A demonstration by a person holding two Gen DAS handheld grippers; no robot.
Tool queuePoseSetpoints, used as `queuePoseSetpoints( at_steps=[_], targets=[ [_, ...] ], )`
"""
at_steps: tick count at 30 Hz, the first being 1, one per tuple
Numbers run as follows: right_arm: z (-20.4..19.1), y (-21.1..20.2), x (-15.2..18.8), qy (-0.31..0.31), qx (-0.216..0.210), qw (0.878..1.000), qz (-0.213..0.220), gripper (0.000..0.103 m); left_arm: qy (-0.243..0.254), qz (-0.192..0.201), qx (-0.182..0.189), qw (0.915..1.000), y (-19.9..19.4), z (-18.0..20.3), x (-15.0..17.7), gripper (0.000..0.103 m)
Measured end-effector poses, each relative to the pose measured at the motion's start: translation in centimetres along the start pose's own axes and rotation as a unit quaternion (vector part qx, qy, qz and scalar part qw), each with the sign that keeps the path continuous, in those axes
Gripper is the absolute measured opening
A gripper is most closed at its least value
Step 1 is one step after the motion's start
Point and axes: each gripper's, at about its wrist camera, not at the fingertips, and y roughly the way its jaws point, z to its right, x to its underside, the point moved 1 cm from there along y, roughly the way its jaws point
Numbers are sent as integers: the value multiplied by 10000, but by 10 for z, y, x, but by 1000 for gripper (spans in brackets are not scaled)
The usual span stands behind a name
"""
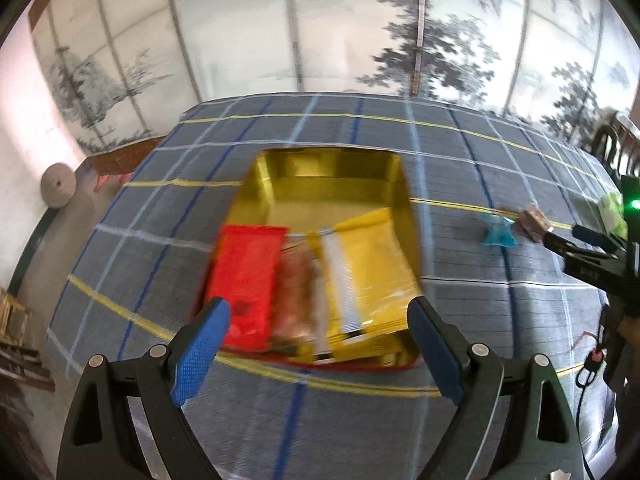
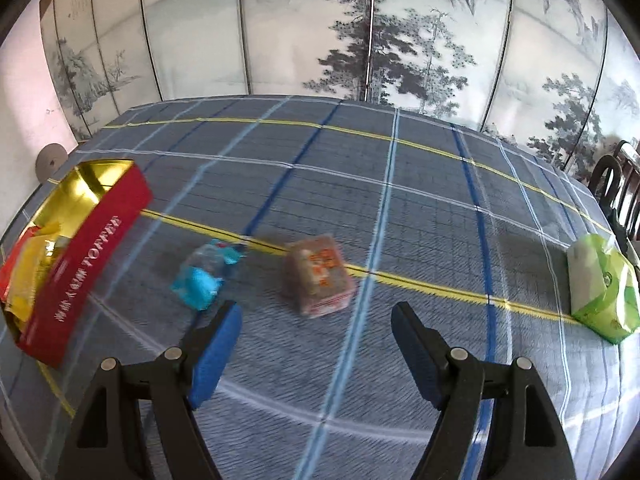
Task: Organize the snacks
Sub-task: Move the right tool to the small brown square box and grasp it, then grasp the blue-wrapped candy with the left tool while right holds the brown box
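Note:
A red box with a gold lining (image 1: 320, 184) holds a red packet (image 1: 244, 276), a brownish clear packet (image 1: 298, 292) and a yellow packet (image 1: 372, 276). My left gripper (image 1: 318, 320) is open and empty just above the box's near end. The box also shows at the left of the right wrist view (image 2: 80, 256). My right gripper (image 2: 316, 328) is open and empty just short of a brown wrapped snack (image 2: 320, 280). A blue packet (image 2: 204, 276) lies left of the snack. A green packet (image 2: 604, 292) lies far right. The right gripper also shows in the left wrist view (image 1: 576, 240).
Everything rests on a table with a blue-grey plaid cloth (image 2: 400, 184). A painted folding screen (image 2: 320, 32) stands behind the table. A dark chair (image 2: 616, 188) is at the table's right edge. The blue packet (image 1: 498, 234) and brown snack (image 1: 534, 220) lie right of the box.

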Motion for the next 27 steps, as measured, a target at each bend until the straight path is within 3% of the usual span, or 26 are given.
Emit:
queuePoseSetpoints(
  at_steps=[12,14,23,27],
  targets=[
    [6,41,-10,-387,-209,9990,-21,78,767,149,381,9962,24,87,-26,88],
    [6,44,-9,-425,-220,9989,-8,74,824,160,410,9956,30,97,-29,88],
    [10,45,-9,-370,-268,9989,49,35,900,133,619,9939,55,128,-36,88],
    [14,40,-4,-303,-236,9993,41,32,929,82,633,9936,62,135,-36,87]
  ],
)
